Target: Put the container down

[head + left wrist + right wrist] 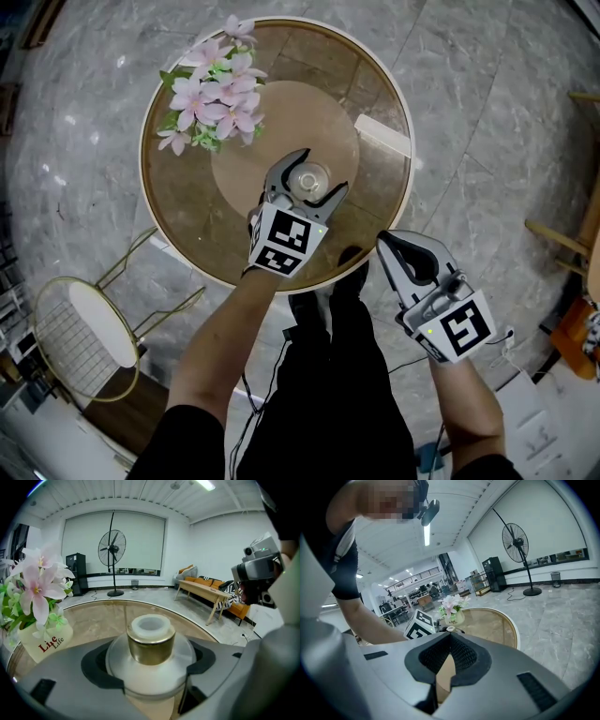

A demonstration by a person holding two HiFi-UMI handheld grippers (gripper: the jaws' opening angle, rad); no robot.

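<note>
The container point(307, 178) is a frosted round bottle with a gold neck and a white cap point(151, 641). It is over the middle of the round glass-topped table point(155, 216). My left gripper point(319, 173) is shut on it, one jaw against each side of its body point(151, 665). The jaws hide its base, so contact with the table cannot be told. My right gripper point(386, 242) hangs off the table's near right edge, shut with nothing in it point(450, 637).
A vase of pink flowers point(211, 94) stands at the table's far left point(35, 585). A white card point(382, 134) lies at the table's right edge. A gold wire chair point(80, 333) stands on the floor at the near left. A standing fan point(111, 548) is farther back.
</note>
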